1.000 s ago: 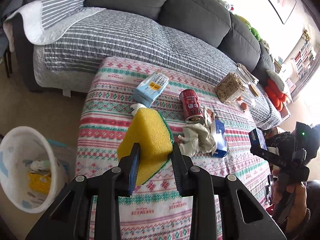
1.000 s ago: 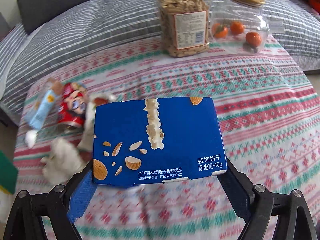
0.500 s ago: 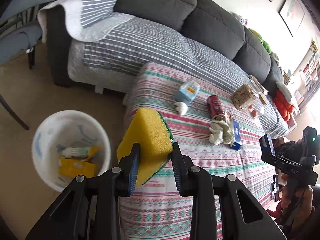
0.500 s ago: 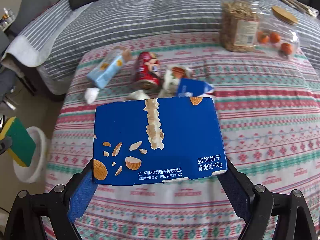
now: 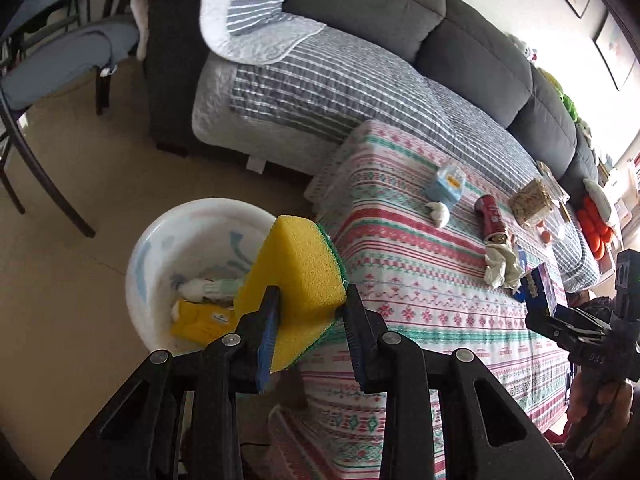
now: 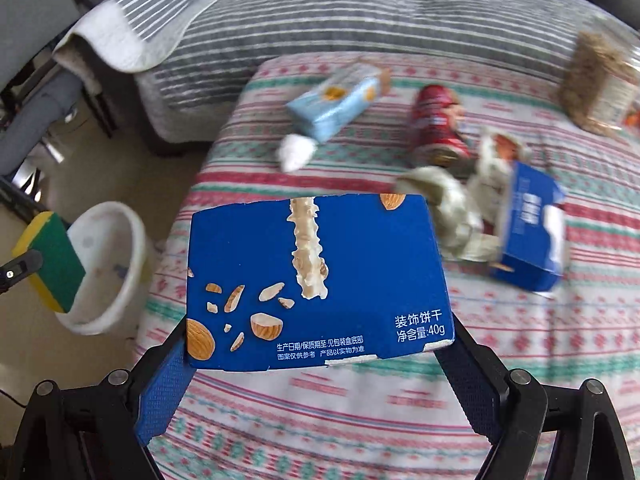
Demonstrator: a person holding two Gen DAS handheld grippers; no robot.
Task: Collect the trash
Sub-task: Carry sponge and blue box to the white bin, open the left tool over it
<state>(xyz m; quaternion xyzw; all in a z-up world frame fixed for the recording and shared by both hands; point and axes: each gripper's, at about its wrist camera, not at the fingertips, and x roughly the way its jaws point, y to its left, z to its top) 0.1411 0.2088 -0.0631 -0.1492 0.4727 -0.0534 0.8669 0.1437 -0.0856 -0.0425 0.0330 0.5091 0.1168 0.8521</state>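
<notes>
My left gripper (image 5: 310, 312) is shut on a yellow sponge (image 5: 294, 280) with a green scouring side, held over the rim of the white bin (image 5: 156, 240) on the floor; the sponge (image 6: 52, 256) and bin (image 6: 108, 264) also show at the left of the right wrist view. My right gripper (image 6: 320, 344) is shut on a flat blue biscuit box (image 6: 316, 280) above the patterned tablecloth (image 6: 360, 420). On the table lie a light blue carton (image 6: 336, 102), a red can (image 6: 436, 128), crumpled paper (image 6: 456, 208), a white wad (image 6: 294, 152) and another blue box (image 6: 528, 228).
The bin holds a yellow packet (image 5: 200, 318) and other scraps. A grey sofa (image 5: 360, 80) with a striped cover runs behind the table. A snack jar (image 5: 532, 200) stands at the table's far end. Dark chair legs (image 5: 48, 184) stand on the floor, left.
Both grippers have swung left toward the bin with their loads. The sponge has passed from above the tablecloth to over the bin's rim; the blue box has come near the table's left end.
</notes>
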